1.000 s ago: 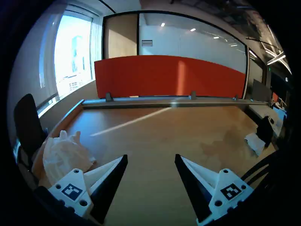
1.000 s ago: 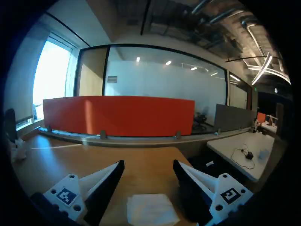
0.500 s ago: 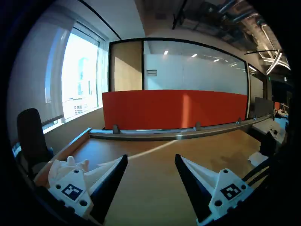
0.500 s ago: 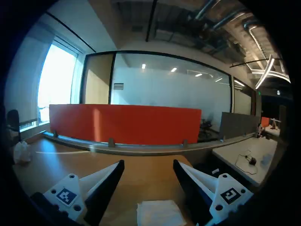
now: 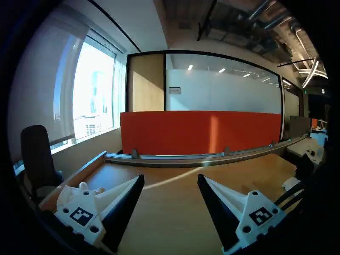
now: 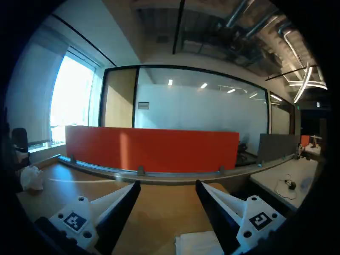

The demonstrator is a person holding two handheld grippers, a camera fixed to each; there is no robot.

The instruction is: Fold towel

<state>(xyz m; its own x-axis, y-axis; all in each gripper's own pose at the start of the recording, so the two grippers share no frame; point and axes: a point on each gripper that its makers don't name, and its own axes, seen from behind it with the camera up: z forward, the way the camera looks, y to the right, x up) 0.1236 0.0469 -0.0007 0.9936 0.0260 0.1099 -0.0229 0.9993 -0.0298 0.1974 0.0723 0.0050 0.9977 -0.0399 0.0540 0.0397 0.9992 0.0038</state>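
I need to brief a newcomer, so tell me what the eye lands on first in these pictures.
The orange divider across the far edge of the wooden desk dominates both views, with a bright window to its left. Near the bottom of the right gripper view, a folded white towel lies on the desk beneath the right gripper's open jaws.
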